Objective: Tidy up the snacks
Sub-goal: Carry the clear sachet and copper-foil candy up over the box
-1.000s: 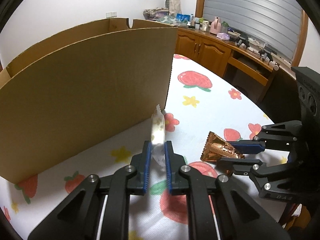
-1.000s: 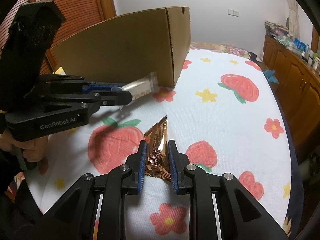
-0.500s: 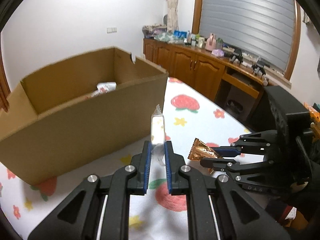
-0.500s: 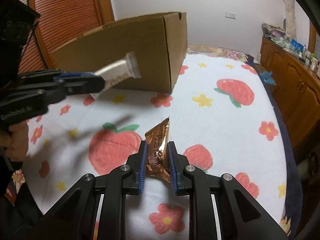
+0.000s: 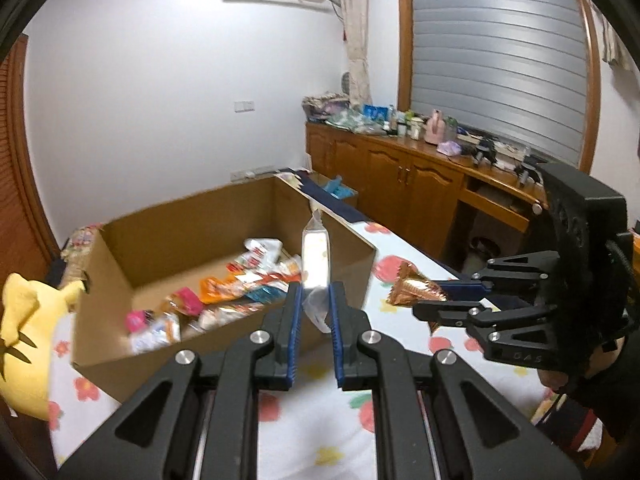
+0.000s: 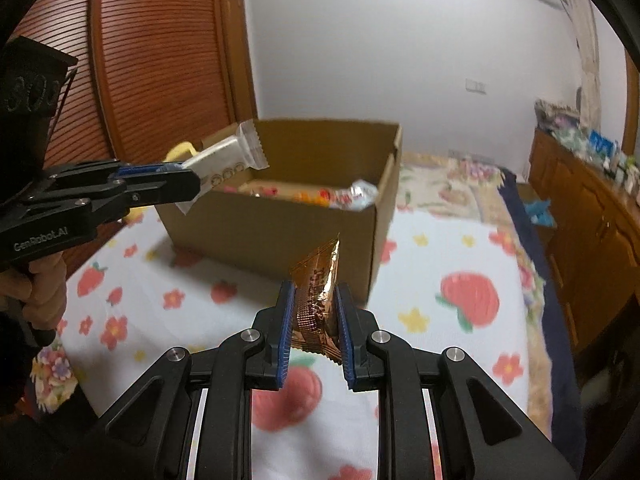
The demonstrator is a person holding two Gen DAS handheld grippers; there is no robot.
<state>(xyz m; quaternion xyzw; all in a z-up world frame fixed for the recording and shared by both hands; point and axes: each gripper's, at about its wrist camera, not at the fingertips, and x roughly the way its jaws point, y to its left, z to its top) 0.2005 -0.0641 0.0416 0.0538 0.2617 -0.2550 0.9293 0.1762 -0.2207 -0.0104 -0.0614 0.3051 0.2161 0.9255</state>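
My left gripper (image 5: pixel 313 300) is shut on a white snack packet (image 5: pixel 315 256), held upright in the air over the near wall of the open cardboard box (image 5: pixel 224 344). The same packet (image 6: pixel 224 160) shows in the right wrist view, sticking out of the left gripper (image 6: pixel 188 178) above the box's left corner. My right gripper (image 6: pixel 314 304) is shut on a copper foil snack packet (image 6: pixel 318 280), raised in front of the box (image 6: pixel 280 236). In the left wrist view that gripper (image 5: pixel 436 296) and its copper packet (image 5: pixel 408 290) hang just right of the box.
Several colourful snack packets (image 5: pixel 224 300) lie on the box's floor. The box stands on a bed cover with strawberries and flowers (image 6: pixel 460 300). A yellow plush toy (image 5: pixel 24 332) sits left of the box. Wooden cabinets (image 5: pixel 400 188) with clutter line the right wall.
Both grippers have risen with their packets, from low on the bed cover to above the box's rim. The box's inside and the snacks in it have come into view.
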